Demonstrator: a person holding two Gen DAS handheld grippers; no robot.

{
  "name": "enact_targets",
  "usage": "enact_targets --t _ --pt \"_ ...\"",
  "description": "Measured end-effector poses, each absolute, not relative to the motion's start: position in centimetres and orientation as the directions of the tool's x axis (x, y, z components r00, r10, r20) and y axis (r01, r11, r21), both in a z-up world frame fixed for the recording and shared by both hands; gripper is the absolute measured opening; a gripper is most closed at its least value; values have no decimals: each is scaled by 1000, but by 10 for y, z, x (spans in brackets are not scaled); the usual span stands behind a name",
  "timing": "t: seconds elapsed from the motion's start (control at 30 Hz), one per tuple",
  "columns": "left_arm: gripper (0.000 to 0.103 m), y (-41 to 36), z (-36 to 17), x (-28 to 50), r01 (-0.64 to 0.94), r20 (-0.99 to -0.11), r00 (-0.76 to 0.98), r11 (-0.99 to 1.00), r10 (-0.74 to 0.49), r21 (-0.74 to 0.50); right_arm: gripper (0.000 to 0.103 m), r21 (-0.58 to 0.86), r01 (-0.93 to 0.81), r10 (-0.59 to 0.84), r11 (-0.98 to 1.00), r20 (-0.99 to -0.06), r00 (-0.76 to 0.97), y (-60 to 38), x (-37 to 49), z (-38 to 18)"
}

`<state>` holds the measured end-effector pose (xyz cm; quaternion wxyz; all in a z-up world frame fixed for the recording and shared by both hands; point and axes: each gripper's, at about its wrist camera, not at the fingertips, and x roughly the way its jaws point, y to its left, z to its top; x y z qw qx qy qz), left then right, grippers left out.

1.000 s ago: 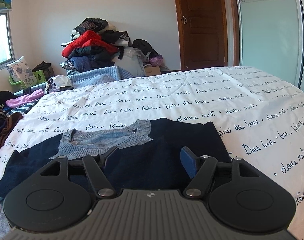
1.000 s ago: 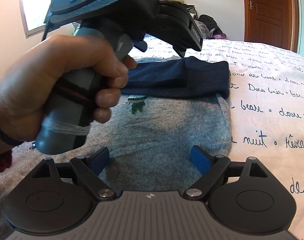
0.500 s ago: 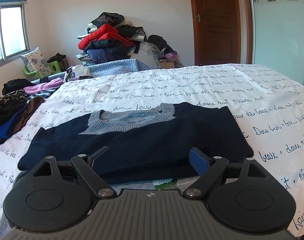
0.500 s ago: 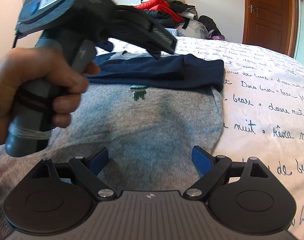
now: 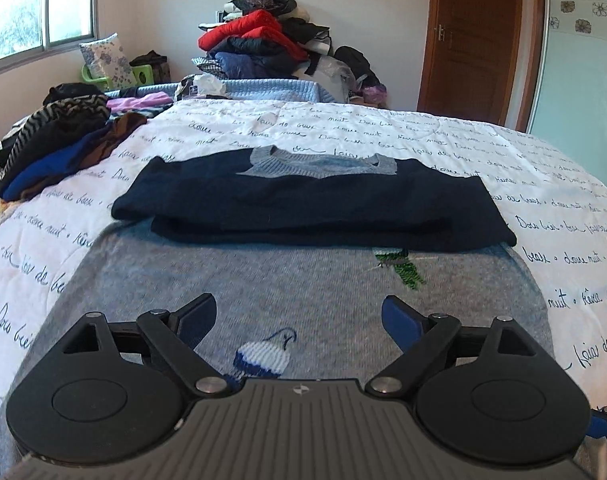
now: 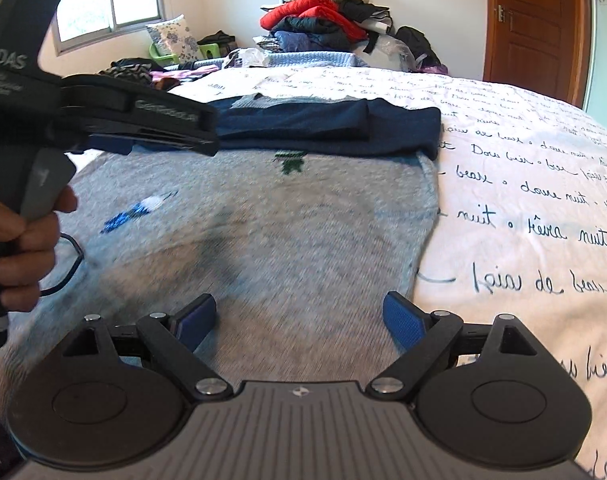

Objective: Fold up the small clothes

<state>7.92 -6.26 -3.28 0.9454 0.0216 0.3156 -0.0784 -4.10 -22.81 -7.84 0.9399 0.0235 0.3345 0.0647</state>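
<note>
1. One sweater is laid flat on the bedspread: grey body, navy sleeves folded across the chest, collar towards the far end of the bed.
2. Two small knitted motifs are counted on the grey front: a green one just below the sleeves and a blue-and-white one nearer the hem.
3. Two grippers are counted. The left gripper is seen opening, its jaws wide over the grey cloth, with nothing pinched between them.
4. The right gripper is held wide open above the sweater's lower right part; nothing is gripped.
5. One hand is seen in the right wrist view, wrapped round the left gripper's handle.
6. Two piles of clothes are noted: one on the bed's left edge, one against the far wall.
7. One green basket is seen by the window, with a floral cushion set in it.
</note>
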Motion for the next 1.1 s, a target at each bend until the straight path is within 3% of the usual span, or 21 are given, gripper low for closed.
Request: enact_targets --t 0.27,0.7,1.1 --pt "88 -34 -36 55 103 -609 789 995 -82 0 91 68 -115 132 991 -625 769 -220 -60 -77" --pt "90 -12 -37 21 27 -568 822 992 47 121 91 74 -108 130 991 -619 775 -226 -86 -73" --pt "90 11 -38 6 22 -567 821 989 66 147 91 133 -75 140 988 -594 792 -241 -101 -68"
